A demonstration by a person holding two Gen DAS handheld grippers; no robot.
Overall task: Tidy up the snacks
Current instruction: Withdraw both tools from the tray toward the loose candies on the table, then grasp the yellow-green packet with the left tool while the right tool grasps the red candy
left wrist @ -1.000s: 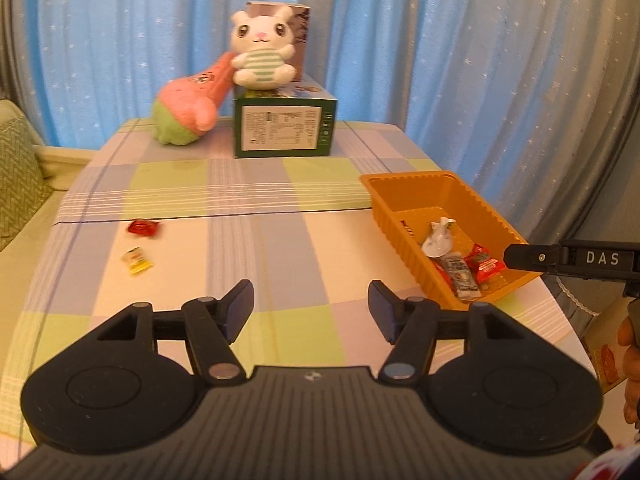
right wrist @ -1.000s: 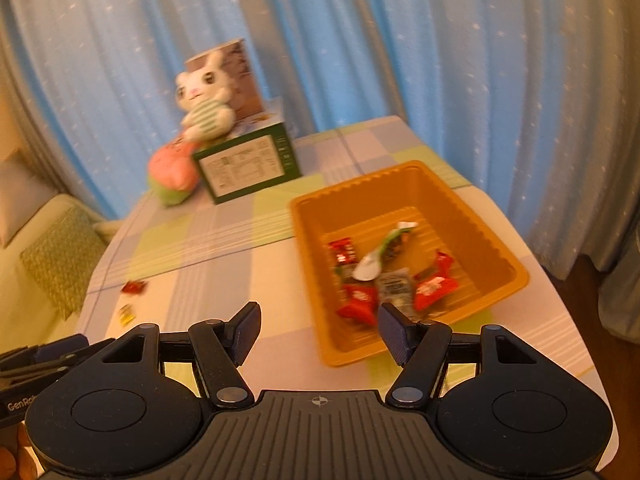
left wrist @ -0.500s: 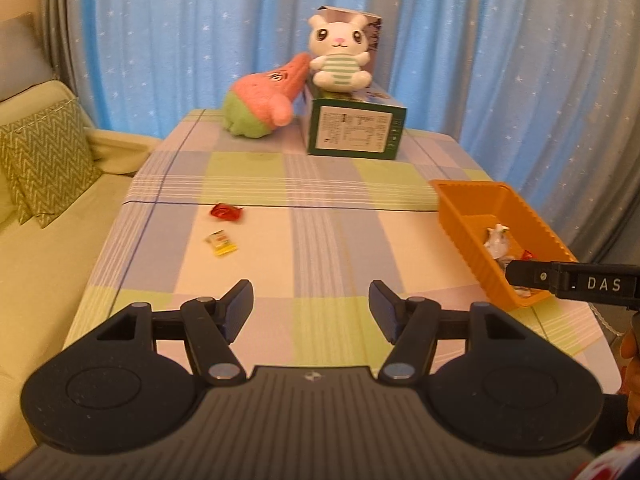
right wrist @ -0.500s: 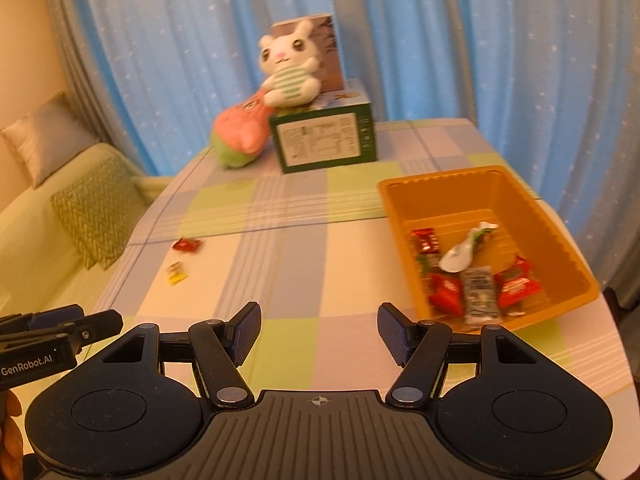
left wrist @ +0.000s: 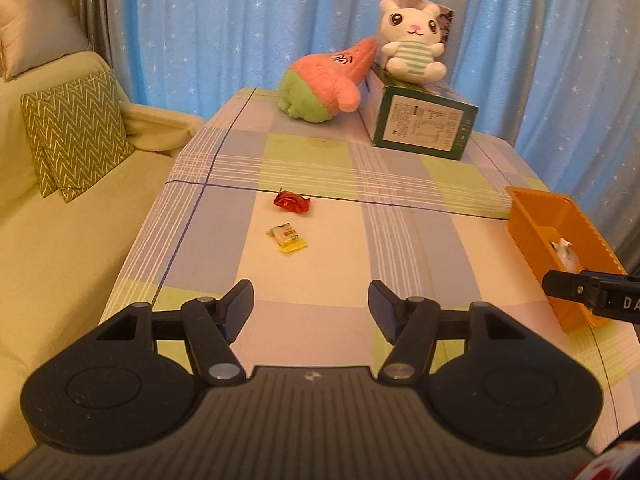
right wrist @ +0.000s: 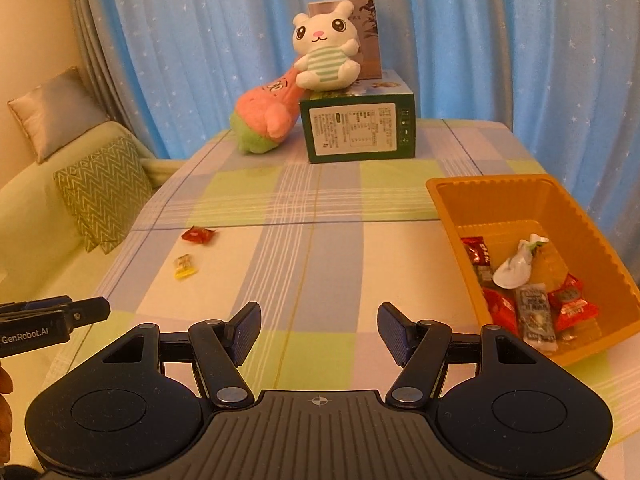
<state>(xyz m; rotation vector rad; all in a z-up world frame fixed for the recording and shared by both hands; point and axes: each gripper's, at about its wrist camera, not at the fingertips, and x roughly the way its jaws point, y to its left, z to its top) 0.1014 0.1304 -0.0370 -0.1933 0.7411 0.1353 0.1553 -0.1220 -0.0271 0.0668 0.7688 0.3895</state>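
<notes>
A red wrapped candy (left wrist: 291, 202) and a small yellow snack packet (left wrist: 287, 237) lie on the checked tablecloth, left of centre; both also show in the right wrist view, the candy (right wrist: 197, 235) and the packet (right wrist: 184, 267). An orange basket (right wrist: 500, 190) at the right holds several snacks, red packets and a white wrapper; its corner shows in the left wrist view (left wrist: 532, 216). My left gripper (left wrist: 310, 310) is open and empty, above the near table edge, short of the yellow packet. My right gripper (right wrist: 318, 332) is open and empty, left of the basket.
A green box (right wrist: 358, 128) with a white bunny plush (right wrist: 326, 54) on top and a pink-green plush (right wrist: 264, 120) stand at the table's far side. A sofa with a zigzag cushion (left wrist: 76, 136) is to the left. Blue curtains hang behind.
Both grippers have swung left and pulled back from the basket. The two loose snacks now lie nearer the middle of both views. Both jaws stay open.
</notes>
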